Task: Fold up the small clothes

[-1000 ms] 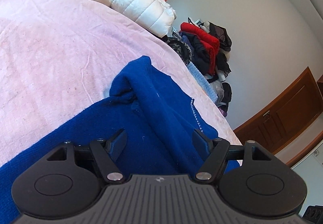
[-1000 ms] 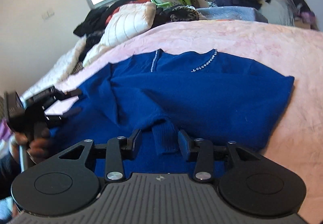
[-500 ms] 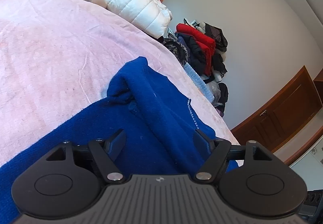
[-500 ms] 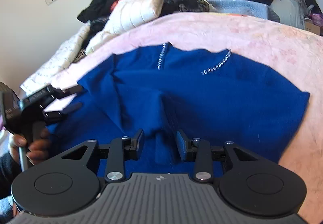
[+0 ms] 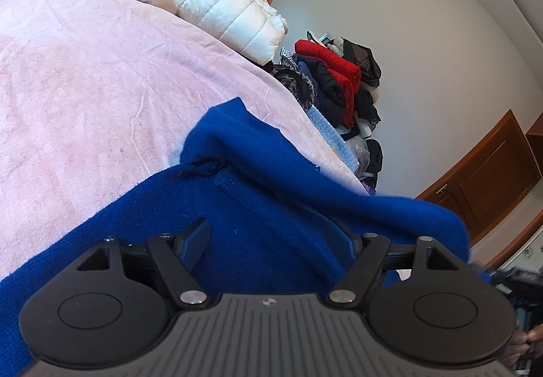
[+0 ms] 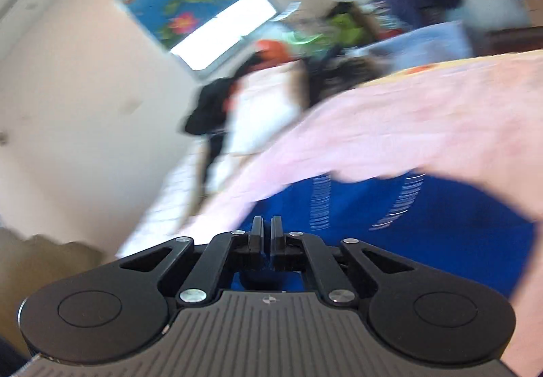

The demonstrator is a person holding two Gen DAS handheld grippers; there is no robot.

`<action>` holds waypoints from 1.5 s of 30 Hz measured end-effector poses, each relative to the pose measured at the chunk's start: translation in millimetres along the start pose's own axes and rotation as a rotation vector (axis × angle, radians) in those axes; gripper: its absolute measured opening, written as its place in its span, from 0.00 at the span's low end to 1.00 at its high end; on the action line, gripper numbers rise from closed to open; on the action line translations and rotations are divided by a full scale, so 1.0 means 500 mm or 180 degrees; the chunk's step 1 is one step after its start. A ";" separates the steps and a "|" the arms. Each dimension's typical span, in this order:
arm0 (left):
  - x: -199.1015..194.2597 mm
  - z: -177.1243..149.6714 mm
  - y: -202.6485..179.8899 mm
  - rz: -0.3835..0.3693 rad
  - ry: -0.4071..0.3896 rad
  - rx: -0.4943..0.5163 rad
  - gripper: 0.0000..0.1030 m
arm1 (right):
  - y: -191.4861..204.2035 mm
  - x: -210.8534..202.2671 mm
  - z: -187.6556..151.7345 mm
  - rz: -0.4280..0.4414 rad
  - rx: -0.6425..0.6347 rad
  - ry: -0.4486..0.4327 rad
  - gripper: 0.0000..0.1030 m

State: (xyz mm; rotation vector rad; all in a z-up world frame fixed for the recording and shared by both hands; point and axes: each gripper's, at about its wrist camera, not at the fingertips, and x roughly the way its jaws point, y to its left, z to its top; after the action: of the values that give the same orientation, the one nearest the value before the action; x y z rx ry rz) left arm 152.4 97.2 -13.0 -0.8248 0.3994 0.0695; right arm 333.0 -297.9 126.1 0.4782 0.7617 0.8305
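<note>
Pink sheet [image 5: 101, 88] fills the left wrist view's left half. Blue sweater [image 5: 258, 207] spreads lower centre on it, one fold raised at right. White jacket [image 5: 224, 6] up top. Left gripper [image 5: 271, 237] jaws wide apart over the sweater, gripping nothing. Right gripper [image 6: 266, 232] jaws together, blue knit pinched between them; that view is blurred.

The sweater [image 5: 258, 227] is deep blue knit, spread on a pink sheet [image 5: 85, 98]. One rumpled fold rises to a rounded peak at its far edge, with a stitched seam running below it. On the right, a band of the cloth is raised clear of the rest, draped in a sagging ridge. The blurred right wrist view shows pale beaded trim at the neckline.
</note>
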 end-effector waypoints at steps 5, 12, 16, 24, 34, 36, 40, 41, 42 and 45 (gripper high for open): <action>0.000 0.000 -0.001 0.0000 -0.0007 0.0000 0.74 | -0.118 0.023 -0.062 -0.0574 0.0327 0.0606 0.08; 0.015 0.071 -0.030 -0.0100 0.0112 -0.0331 0.79 | -0.113 0.025 -0.059 -0.0171 0.0565 0.0379 0.08; 0.086 0.124 0.023 -0.0186 0.0496 -0.1349 0.85 | -0.155 -0.015 -0.023 -0.0022 0.0837 0.0026 0.08; 0.136 0.146 0.058 -0.0003 0.0449 -0.1775 0.65 | -0.225 0.019 -0.066 -0.0310 0.1177 0.0005 0.18; 0.140 0.170 0.061 -0.0047 0.0518 -0.1932 0.54 | -0.208 0.023 -0.113 -0.0504 0.1262 0.0139 0.57; 0.141 0.173 0.059 -0.0057 0.0516 -0.1910 0.56 | -0.195 0.025 -0.126 -0.0560 0.1171 0.0215 0.57; 0.166 0.173 0.056 0.0062 0.0719 -0.1741 0.58 | -0.171 0.042 -0.126 -0.0548 0.1056 0.0259 0.56; 0.169 0.171 0.056 0.0117 0.0705 -0.1718 0.58 | -0.164 0.048 -0.124 -0.0619 0.0987 0.0242 0.53; 0.173 0.171 0.057 0.0153 0.0687 -0.1697 0.58 | -0.157 0.054 -0.121 -0.0667 0.0925 0.0216 0.45; 0.179 0.173 0.052 0.0250 0.0662 -0.1583 0.39 | -0.152 0.073 -0.120 -0.0661 0.0848 0.0261 0.12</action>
State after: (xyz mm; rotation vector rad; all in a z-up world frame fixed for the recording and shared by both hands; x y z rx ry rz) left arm 257.2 169.4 -11.6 -1.3126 0.6242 0.1610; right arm 339.6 -308.9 23.2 0.5932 0.9866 0.5596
